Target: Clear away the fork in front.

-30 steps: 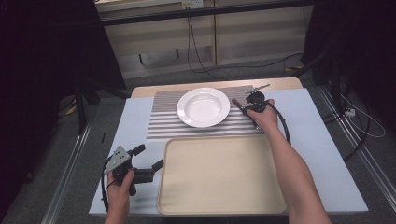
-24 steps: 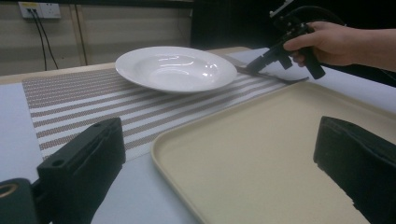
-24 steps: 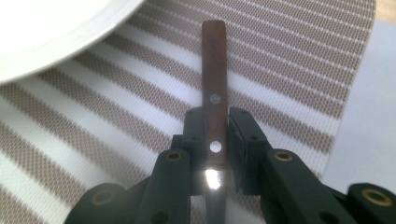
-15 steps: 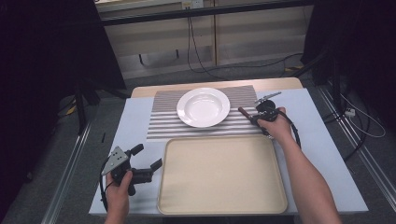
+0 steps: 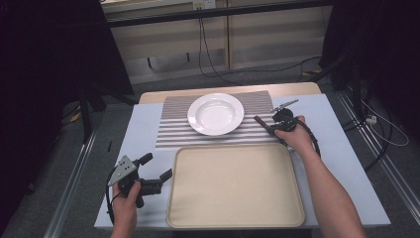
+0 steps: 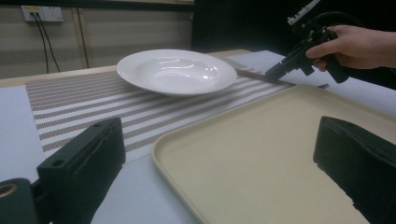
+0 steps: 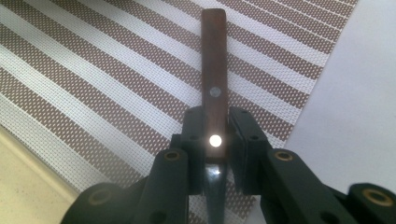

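My right gripper is shut on a knife with a brown wooden riveted handle. The jaws clamp it where the handle meets the blade, and the handle points away over the right edge of the striped placemat. The knife lies low over the mat; I cannot tell if it touches. A white deep plate sits on the mat, left of the knife. My left gripper rests open and empty at the near left, beside the beige tray. From the left gripper view the plate and right gripper lie ahead.
The beige tray fills the near middle of the pale table. Bare table lies right of the mat. Cables trail from both grippers, and the floor beyond the table holds more cables.
My right hand has carried the knife to the right, away from the plate, toward the mat's right edge. The left hand has stayed put.
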Demonstrator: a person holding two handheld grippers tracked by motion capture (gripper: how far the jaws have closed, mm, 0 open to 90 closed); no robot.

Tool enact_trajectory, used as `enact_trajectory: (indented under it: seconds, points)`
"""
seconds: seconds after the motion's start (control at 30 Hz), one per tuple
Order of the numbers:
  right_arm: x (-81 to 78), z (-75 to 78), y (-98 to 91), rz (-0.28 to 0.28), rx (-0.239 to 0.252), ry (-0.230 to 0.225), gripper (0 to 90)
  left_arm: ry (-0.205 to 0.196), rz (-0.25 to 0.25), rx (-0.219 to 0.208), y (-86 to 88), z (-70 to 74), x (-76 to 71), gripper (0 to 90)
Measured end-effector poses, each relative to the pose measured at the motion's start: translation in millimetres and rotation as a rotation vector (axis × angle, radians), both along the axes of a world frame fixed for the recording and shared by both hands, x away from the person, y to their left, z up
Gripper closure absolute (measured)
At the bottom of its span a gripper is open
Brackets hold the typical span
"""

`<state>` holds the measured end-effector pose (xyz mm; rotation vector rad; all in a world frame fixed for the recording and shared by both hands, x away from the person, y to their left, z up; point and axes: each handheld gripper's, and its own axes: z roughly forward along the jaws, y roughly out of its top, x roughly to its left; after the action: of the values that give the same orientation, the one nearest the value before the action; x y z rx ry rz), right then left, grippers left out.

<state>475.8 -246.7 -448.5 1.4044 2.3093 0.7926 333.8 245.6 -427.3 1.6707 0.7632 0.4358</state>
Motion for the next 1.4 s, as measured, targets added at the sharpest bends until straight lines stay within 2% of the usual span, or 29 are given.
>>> enact_trajectory:
  seconds: [0.3,0.67,0.73,0.93,0.97,1.03,1.1,1.13,1.23,1.4]
  points:
    - [-2.0,2.0,-1.7,0.017,-0.001,0.025,77.8,0.0,0.003,0.001,-0.2,0.3,-0.9,2.4]
    - [0.8,1.4,-0.2,-0.017,0.004,0.036,75.9,0.001,-0.012,0.013,-1.8,0.7,-1.4,2.4]
    - [2.0,1.4,-1.9,-0.03,0.024,0.049,75.8,-0.002,-0.015,0.011,-2.2,0.8,-1.5,2.4]
    - [5.5,3.6,1.6,-0.064,0.017,0.088,75.8,-0.001,-0.014,0.016,-2.4,1.0,-2.0,2.5]
    - [6.6,4.1,2.2,-0.068,0.011,0.098,75.8,-0.001,-0.015,0.015,-2.4,1.1,-2.0,2.4]
    - [9.2,6.7,9.8,-0.075,-0.046,0.12,76.2,-0.004,-0.016,0.019,-2.4,1.5,-1.9,2.4]
    - [10.4,7.3,11.5,-0.082,-0.059,0.128,76.5,-0.002,-0.016,0.02,-2.4,1.5,-2.0,2.4]
    - [13.0,8.0,11.5,-0.082,-0.057,0.149,76.9,-0.005,-0.016,0.019,-2.3,1.6,-2.1,2.5]
    - [14.3,7.1,8.6,-0.093,-0.028,0.159,77.3,-0.008,-0.014,0.018,-2.2,2.7,-3.6,2.5]
    - [18.6,9.1,11.7,-0.085,-0.059,0.189,77.7,-0.009,-0.006,0.02,-0.9,2.8,-4.7,2.5]
